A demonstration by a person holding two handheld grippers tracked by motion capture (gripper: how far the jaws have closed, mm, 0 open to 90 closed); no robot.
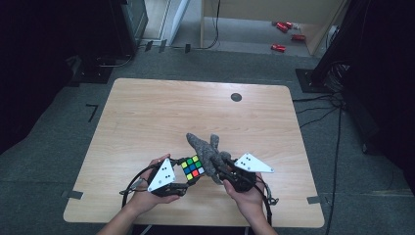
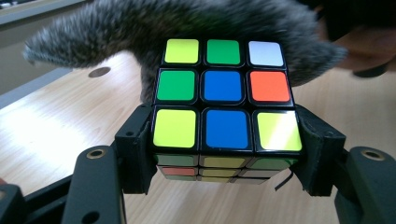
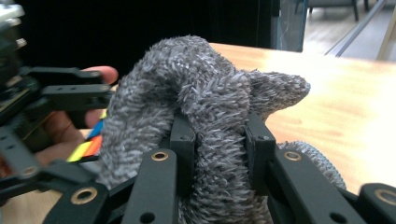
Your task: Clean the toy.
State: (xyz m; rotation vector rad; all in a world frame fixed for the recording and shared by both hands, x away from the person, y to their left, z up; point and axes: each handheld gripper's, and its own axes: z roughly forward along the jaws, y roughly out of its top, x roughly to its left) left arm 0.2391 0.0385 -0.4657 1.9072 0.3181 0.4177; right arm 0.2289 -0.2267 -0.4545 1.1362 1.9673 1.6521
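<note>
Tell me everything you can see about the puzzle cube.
The puzzle cube is black plastic with three-by-three colour stickers, scrambled: its upper face mixes yellow, green, white, blue and orange. The left tongs clamp its two sides, holding it near the table's front edge. A fuzzy grey cloth lies against its far side.

Both forearms reach in over the near edge, the left gripper [image 1: 188,177] with jaws clamped wide, the right gripper [image 1: 221,169] pinched narrow, tips nearly meeting.

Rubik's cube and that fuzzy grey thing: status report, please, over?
Left tongs clamped on the Rubik's cube. Right tongs pinching the grey fuzzy glove. Glove draped against the cube's far side. Wooden table otherwise bare nearby.
</note>
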